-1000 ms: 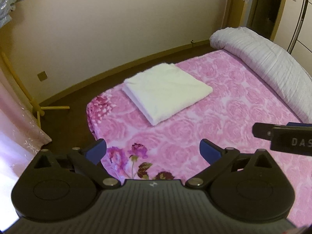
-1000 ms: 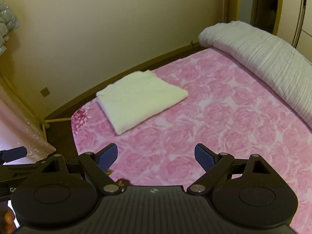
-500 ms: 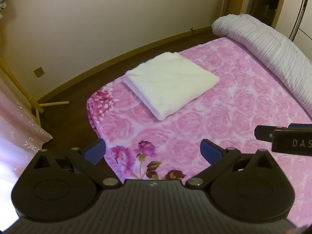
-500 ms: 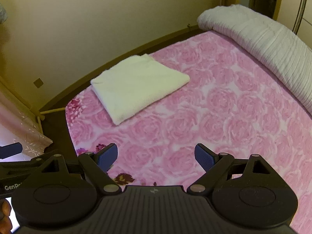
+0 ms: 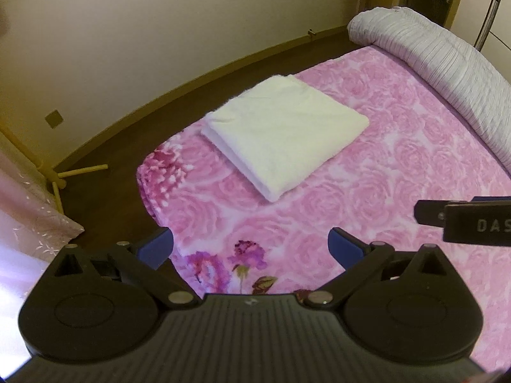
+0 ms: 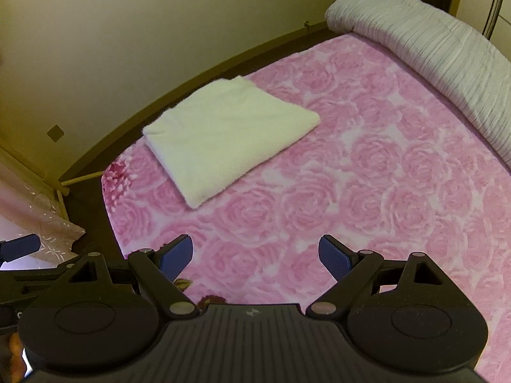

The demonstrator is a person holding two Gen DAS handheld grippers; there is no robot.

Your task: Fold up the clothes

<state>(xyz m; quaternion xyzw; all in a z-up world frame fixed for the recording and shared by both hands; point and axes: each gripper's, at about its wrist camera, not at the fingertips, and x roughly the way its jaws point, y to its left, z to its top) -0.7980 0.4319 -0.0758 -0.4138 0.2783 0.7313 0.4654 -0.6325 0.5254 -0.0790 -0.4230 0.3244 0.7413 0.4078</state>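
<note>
Both views have tilted lower since the earlier frames. I see the folded white garment [image 5: 284, 134] at frame centre on the bed [image 5: 399, 166]. Left tongs [image 5: 250, 249] and right tongs [image 6: 255, 257] are apart, holding nothing.

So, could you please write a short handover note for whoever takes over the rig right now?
Left hand-held gripper: open, empty, above the near edge of the bed.
Right hand-held gripper: open, empty, beside it, over the pink rose blanket.
The white cloth lies folded into a neat rectangle near the blanket's far left corner, touched by neither gripper.
A rolled grey duvet lies along the right side of the bed.
Done: this piece looks fully folded.
Left: no other unfolded clothes are in view; probably check outside the frame for more.
</note>
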